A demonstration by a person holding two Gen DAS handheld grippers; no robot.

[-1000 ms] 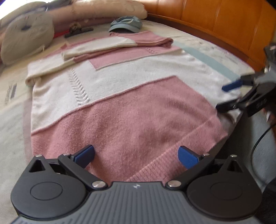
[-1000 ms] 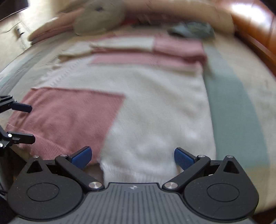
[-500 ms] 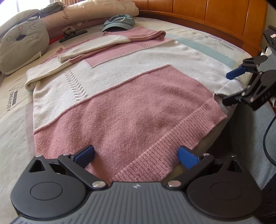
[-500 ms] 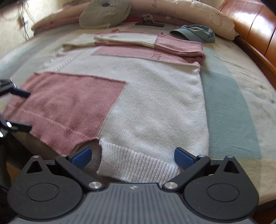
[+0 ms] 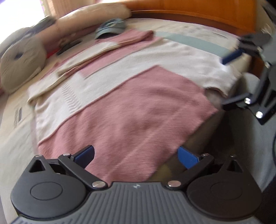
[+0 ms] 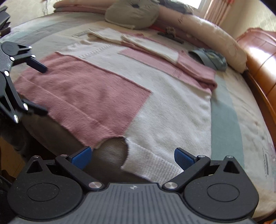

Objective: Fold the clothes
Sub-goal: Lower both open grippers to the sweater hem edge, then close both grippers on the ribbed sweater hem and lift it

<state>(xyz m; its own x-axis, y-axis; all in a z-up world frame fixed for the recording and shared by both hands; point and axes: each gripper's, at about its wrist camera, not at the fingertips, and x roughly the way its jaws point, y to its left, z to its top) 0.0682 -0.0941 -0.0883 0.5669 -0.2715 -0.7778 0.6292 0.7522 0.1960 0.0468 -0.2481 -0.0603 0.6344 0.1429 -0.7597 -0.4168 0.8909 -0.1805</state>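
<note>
Pink and cream sweater [image 6: 120, 89] spread flat on the bed [image 6: 241, 120], hem at the near edge. Left gripper [image 5: 136, 155] jaws wide apart over the pink hem corner, gripping nothing. Right gripper [image 6: 132, 156] jaws equally wide, straddling the cream ribbed hem, nothing clamped.

Daylight from window [image 6: 204, 4] at far end, blown out in my left view. Left cam smeared w/ motion blur; right cam sharper. Glare on headboard [image 6: 258, 51]. Fisheye bends edges.
</note>
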